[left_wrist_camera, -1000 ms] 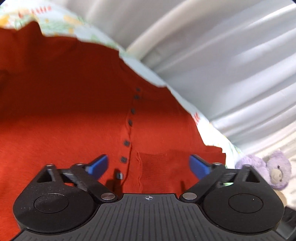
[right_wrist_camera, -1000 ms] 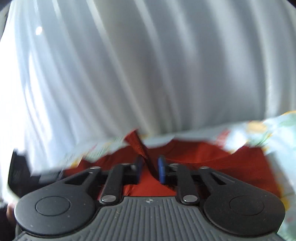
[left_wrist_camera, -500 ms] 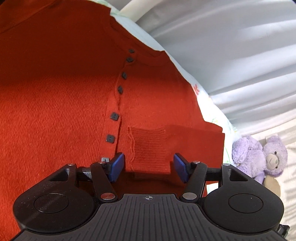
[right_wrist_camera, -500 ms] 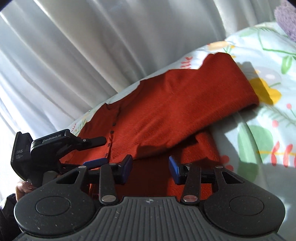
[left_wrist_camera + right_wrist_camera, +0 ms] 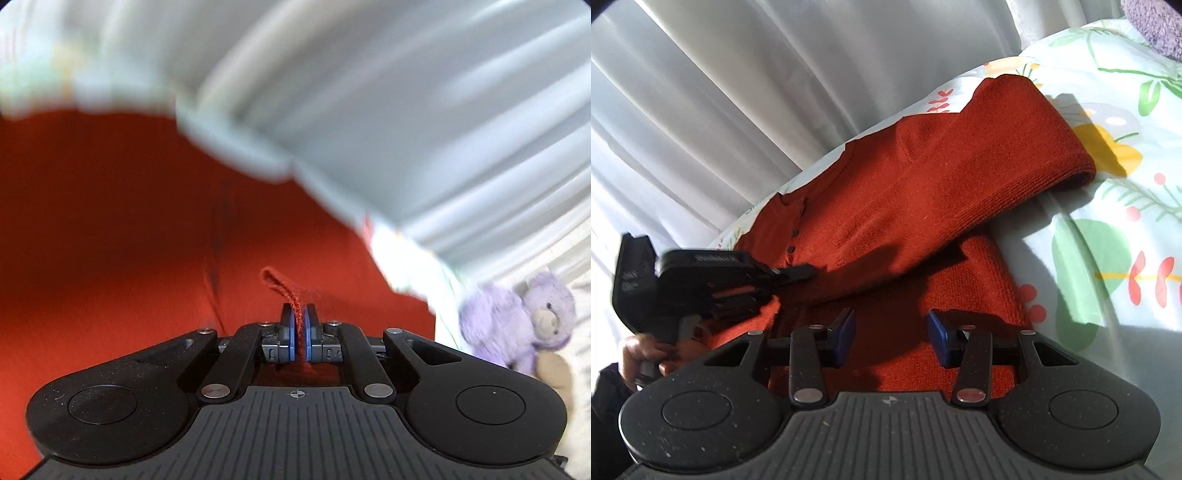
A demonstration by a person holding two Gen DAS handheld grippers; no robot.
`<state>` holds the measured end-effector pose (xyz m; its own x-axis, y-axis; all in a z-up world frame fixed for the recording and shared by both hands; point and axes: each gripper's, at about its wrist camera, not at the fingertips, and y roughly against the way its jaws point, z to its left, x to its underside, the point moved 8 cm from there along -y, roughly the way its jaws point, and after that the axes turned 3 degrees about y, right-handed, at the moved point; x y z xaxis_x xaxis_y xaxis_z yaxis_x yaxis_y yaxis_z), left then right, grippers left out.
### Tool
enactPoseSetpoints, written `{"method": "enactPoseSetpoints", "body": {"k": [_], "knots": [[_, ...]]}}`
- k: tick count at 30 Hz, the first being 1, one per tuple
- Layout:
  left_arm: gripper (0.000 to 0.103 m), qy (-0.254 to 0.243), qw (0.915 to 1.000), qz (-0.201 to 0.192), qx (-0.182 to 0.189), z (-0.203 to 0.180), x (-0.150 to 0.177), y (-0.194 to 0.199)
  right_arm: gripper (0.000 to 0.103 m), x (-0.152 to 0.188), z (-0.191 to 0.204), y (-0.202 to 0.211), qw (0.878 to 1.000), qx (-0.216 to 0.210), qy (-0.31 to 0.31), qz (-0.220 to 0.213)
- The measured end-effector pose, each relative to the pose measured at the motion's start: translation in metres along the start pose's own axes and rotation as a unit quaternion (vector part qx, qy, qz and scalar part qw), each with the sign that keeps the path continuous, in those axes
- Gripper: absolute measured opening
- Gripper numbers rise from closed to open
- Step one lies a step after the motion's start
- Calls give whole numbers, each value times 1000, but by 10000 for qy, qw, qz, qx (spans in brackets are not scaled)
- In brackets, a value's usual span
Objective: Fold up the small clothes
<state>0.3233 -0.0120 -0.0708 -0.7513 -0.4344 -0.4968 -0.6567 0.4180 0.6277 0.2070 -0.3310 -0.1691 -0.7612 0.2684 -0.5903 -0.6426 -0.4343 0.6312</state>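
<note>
White pleated curtains (image 5: 746, 110) back the scene, and a floral bedsheet (image 5: 1115, 236) is the work surface. Your left gripper (image 5: 300, 328) has just been closing and is now clenched on a fold of the rust-red knitted cardigan (image 5: 923, 192); a loop of knit stands up between the blue pads (image 5: 292, 334), with the rest of the garment spreading ahead and to the left of that claw. That view is motion-blurred, so the button placket reads only as a dark streak ahead-left of the jaws. A purple teddy bear (image 5: 517, 325) sits off to the right of the left claw, beyond the sheet's edge. Your right gripper (image 5: 892, 338) is released: its jaws stand partly apart with nothing pinched, and the cardigan's lower body lies just ahead of and beneath them. One sleeve (image 5: 1015, 155) is folded across the front, running ahead and to the right of the right claw, its cuff resting on the sheet. From the right wrist view, the left gripper (image 5: 798, 273) appears to the left, its tip at the cardigan's near-left edge, with your hand (image 5: 642, 354) on its handle.
</note>
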Motion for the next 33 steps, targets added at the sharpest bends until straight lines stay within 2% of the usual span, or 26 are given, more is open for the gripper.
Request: {"method": "enactPoseSetpoints", "body": {"k": [2,3,5,7,10,13,15,16,18,21,22,23,25,29,33], "knots": [[7,-504,9954,-536,-615,14,-27,25,40,-2,-6,3,9995,292,134,-30],[7,-729,9892,-741,-1033,25,-37,33,35,-3,-10,5,9990,410,161,-45],[7,-892,9749,-929,-1816,55,-50,44,34,-6,-16,8,9979,618,173,-79],[7,-759,9683,-914,-2199,84,-55,47,34,-11,-19,10,9971,753,101,-81],[7,-265,9728,-774,-2168,116,-52,39,36,-25,-18,10,9989,404,-169,-154],[7,118,9793,-647,-1915,134,-44,28,41,-45,-14,3,9988,354,-219,-253],[19,343,9825,-567,-1741,145,-37,22,47,-57,-11,-3,9987,390,-99,-317],[29,442,9834,-571,-1663,150,-34,21,48,-65,-10,-8,9985,421,-47,-342],[31,577,9850,-610,-1511,154,-32,21,49,-78,-7,-20,9986,417,-21,-324],[27,550,9864,-589,-1429,151,-36,18,51,-92,-7,-37,9990,364,-48,-246],[6,484,9868,-542,-1449,149,-38,17,51,-95,-8,-43,9990,372,-56,-222],[7,411,9865,-509,-1504,148,-39,16,51,-98,-9,-47,9990,392,-54,-205],[6,179,9852,-716,-1546,139,-46,22,54,-103,-10,-55,9989,423,-63,-178],[6,-350,9775,-1526,-1412,107,-74,56,54,-112,-11,-69,9985,525,-19,-145],[6,-837,9602,-2204,-1498,81,-95,84,54,-125,-5,-84,9977,608,197,-202]]}}
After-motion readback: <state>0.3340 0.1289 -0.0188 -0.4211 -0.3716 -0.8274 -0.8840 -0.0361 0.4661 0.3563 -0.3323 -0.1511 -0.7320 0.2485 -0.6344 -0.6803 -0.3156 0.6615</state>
